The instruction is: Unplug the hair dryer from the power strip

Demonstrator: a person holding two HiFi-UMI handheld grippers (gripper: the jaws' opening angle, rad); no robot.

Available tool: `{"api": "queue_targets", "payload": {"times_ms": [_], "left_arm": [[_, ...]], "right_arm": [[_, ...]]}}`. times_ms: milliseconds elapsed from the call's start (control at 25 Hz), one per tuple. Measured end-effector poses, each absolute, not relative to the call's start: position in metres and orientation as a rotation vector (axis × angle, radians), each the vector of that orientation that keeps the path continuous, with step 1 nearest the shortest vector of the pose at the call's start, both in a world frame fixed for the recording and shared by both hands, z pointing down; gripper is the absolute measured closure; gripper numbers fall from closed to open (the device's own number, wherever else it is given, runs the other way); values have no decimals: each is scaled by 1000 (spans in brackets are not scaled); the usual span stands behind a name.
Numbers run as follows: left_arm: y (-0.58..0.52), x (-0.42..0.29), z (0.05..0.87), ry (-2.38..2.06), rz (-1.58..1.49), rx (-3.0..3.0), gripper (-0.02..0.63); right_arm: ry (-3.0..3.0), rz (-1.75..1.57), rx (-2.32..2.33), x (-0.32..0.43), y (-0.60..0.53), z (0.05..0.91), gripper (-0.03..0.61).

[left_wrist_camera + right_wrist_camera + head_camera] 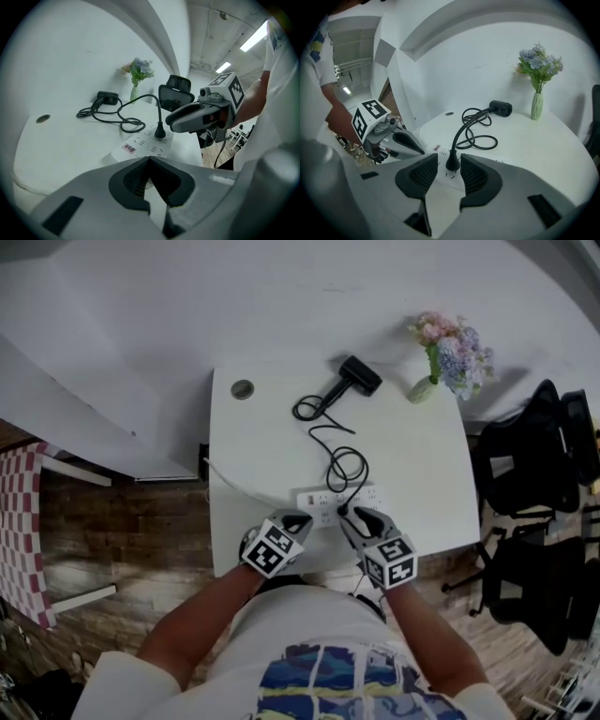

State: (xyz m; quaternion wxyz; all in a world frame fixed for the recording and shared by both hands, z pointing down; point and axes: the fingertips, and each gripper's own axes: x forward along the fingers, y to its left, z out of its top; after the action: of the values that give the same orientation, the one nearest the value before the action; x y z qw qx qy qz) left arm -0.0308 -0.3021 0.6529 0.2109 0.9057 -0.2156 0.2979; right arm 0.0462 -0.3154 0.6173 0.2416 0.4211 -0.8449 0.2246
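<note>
The task is judged to be at its start: nothing is unplugged yet. The plug (452, 163) is seated upright in the white power strip (319, 498), which lies near the counter (272, 446) edge at 6 o'clock in the head view. The black hair dryer (359, 375) lies well apart at 12 o'clock, joined to the plug by a looped cord (345, 465). The right gripper (356, 518) is brought up to the plug, and its fingers (476, 176) are spread wide, one on either side of the plug, with no pressing seen. The left gripper (149, 160) is held at 9 o'clock of the plug, just beside the strip. Its fingers (133, 180) are closed tip to tip on nothing. Closing on the plug and pulling it out are left to be done.
</note>
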Motion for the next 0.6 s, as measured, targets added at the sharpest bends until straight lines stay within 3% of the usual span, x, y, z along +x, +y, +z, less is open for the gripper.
{"api": "queue_targets", "payload": {"times_ms": [600], "left_arm": [[-302, -31, 653, -544, 870, 2582, 612]], "right_arm": [[-2296, 652, 1173, 33, -337, 630, 473]]}}
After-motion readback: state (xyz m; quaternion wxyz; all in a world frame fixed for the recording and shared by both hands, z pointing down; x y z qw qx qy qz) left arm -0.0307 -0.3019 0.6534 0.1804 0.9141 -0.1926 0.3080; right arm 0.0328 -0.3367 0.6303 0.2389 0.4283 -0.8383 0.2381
